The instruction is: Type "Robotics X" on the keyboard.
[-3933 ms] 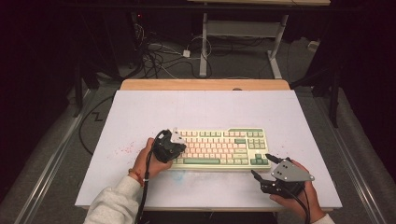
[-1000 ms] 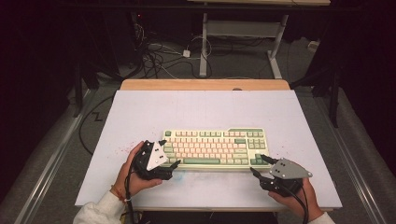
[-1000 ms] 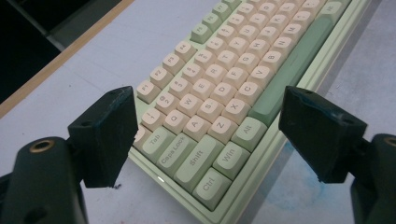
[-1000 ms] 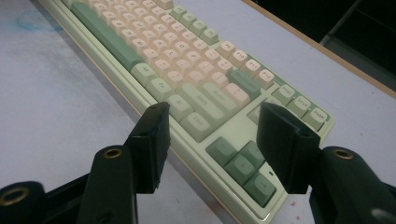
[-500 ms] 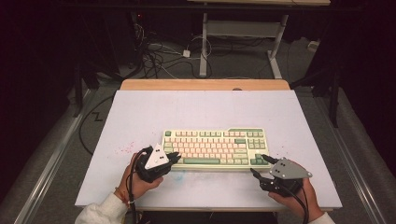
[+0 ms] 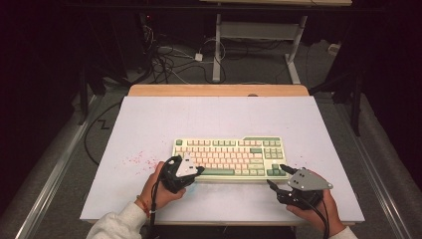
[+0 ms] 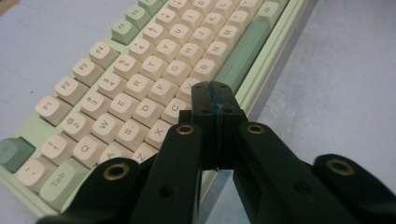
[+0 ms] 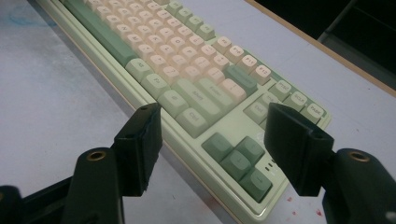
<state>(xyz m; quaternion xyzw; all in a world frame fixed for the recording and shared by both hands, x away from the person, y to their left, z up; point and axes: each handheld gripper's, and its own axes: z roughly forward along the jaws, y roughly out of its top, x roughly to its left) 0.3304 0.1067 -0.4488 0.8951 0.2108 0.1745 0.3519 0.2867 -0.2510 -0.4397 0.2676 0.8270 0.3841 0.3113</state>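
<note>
A pale green keyboard point(image 6: 229, 152) with cream and darker green keys lies flat on the white table top point(image 6: 219, 119), toward its near edge. My left gripper point(image 6: 199, 172) is at the keyboard's near left part. Its jaws have just been closing and now stand shut with nothing between them, their tips point(image 7: 212, 93) over the bottom letter row of the keyboard point(image 7: 116, 93). My right gripper point(image 6: 274, 176) rests by the near right corner. Its jaws have just been opening and are open point(image 8: 212, 119). The keyboard's arrow-key corner point(image 8: 243, 158) lies beyond the gap, untouched.
Red specks point(image 6: 137, 160) mark the table left of the keyboard. A wooden strip point(image 6: 219, 90) runs along the far edge. Beyond it on the dark floor are tangled cables point(image 6: 169, 55) and a white desk frame point(image 6: 259, 30).
The left hand has moved right toward the keyboard and its jaws have gone from wide open to shut. The right hand has stayed put, with its jaws slightly wider.
</note>
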